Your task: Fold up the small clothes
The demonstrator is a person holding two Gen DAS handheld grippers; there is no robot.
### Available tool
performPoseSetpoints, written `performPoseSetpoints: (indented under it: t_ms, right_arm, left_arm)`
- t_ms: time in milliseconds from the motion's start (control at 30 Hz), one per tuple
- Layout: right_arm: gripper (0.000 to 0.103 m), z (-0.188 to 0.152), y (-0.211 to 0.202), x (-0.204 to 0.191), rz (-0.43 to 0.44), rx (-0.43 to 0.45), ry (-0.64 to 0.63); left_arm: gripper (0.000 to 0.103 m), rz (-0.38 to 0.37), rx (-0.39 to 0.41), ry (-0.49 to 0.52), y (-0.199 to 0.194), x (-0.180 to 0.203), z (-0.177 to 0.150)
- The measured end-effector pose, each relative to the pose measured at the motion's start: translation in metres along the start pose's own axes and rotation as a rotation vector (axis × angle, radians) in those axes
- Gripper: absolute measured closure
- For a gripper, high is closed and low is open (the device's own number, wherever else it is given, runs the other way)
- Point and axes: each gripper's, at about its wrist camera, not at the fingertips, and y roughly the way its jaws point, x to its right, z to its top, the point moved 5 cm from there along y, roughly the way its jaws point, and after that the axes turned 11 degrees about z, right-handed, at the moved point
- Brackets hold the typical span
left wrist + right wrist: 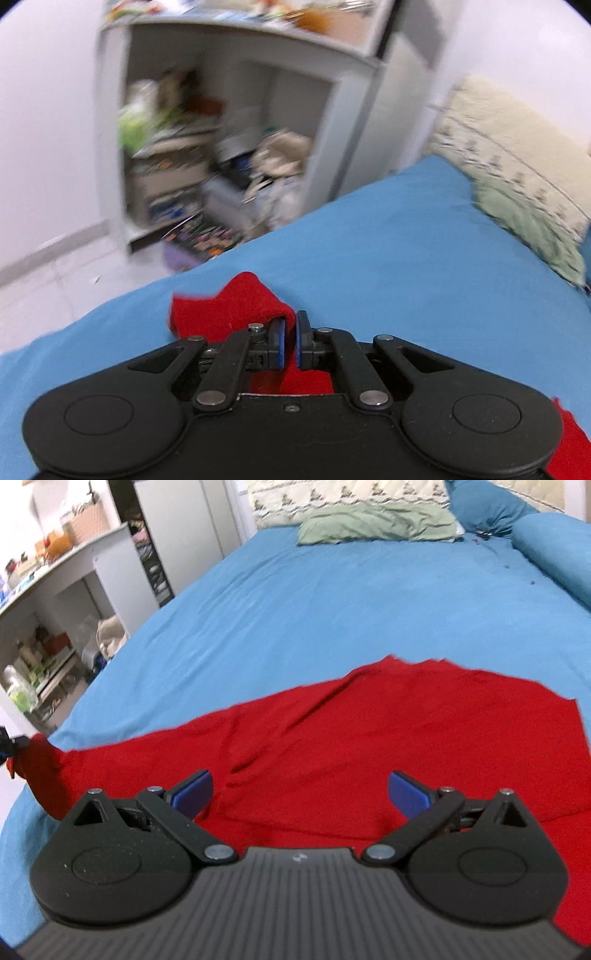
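A small red garment [369, 731] lies spread on the blue bed sheet [332, 602]. My left gripper [290, 341] is shut on one end of the red garment [229, 310] and holds it lifted over the sheet near the bed's edge. That pinched end shows at the far left of the right wrist view [33, 760]. My right gripper [299, 794] is open and empty, just above the middle of the garment, its blue pads [192, 792] wide apart.
A white shelf unit [229, 122] full of clutter stands on the floor beyond the bed's edge. A green pillow [376, 526] and a patterned pillow [332, 496] lie at the head. A blue bolster [554, 550] lies at the right.
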Motion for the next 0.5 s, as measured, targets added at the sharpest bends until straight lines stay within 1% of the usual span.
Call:
performPoseSetpoints:
  t_ms: [100,167,267,367,400,500]
  right_arm:
    - [0.0,0.011,-0.023,0.022,-0.009,0.032,0.021]
    - [0.0,0.017,-0.038,0.037,-0.016,0.052,0.034]
    - [0.0,0.026,-0.062,0.064,-0.037,0.082,0.053]
    - [0.0,0.031,-0.082,0.096,-0.069,0.105,0.07]
    - [0.0,0.031,-0.089,0.108,-0.081,0.111,0.076]
    - [0.0,0.026,-0.1,0.142,-0.114,0.111,0.092]
  left_arm:
    - [0.099,-0.069,0.042,0.074,-0.03,0.049,0.005]
    - [0.099,-0.124,0.049,0.117,-0.046,0.081,0.005]
    - [0.099,-0.21,0.064,0.2,-0.078,0.138,-0.007]
    - [0.099,-0.285,0.067,0.274,-0.1,0.185,-0.03]
    - [0.099,-0.319,0.057,0.304,-0.107,0.204,-0.044]
    - [0.099,-0.38,0.015,0.385,-0.112,0.244,-0.087]
